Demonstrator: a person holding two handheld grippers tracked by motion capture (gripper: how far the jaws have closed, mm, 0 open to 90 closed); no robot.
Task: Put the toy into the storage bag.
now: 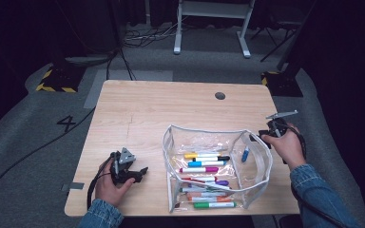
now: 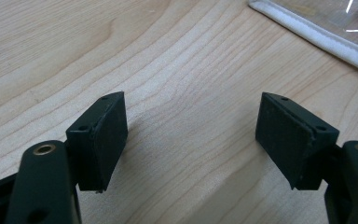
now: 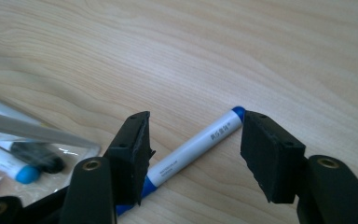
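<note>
A clear zip pouch (image 1: 204, 129) lies open on the wooden table and holds several coloured markers (image 1: 204, 164). A blue-and-white marker (image 3: 196, 144) lies flat on the wood just right of the pouch (image 1: 244, 154). My right gripper (image 3: 193, 126) is low over it, jaws open on either side of the marker, pads not touching it; in the high view the right gripper (image 1: 259, 138) sits at the pouch's right end. My left gripper (image 1: 140, 172) rests near the table's front left, open (image 2: 191, 121) over bare wood, with the pouch's white edge (image 2: 317, 35) ahead of it.
A round cable hole (image 1: 220, 95) sits near the table's far edge. A strip of grey tape (image 1: 76, 186) marks the front left corner. Beyond the table are floor cables and a white desk frame (image 1: 209, 28).
</note>
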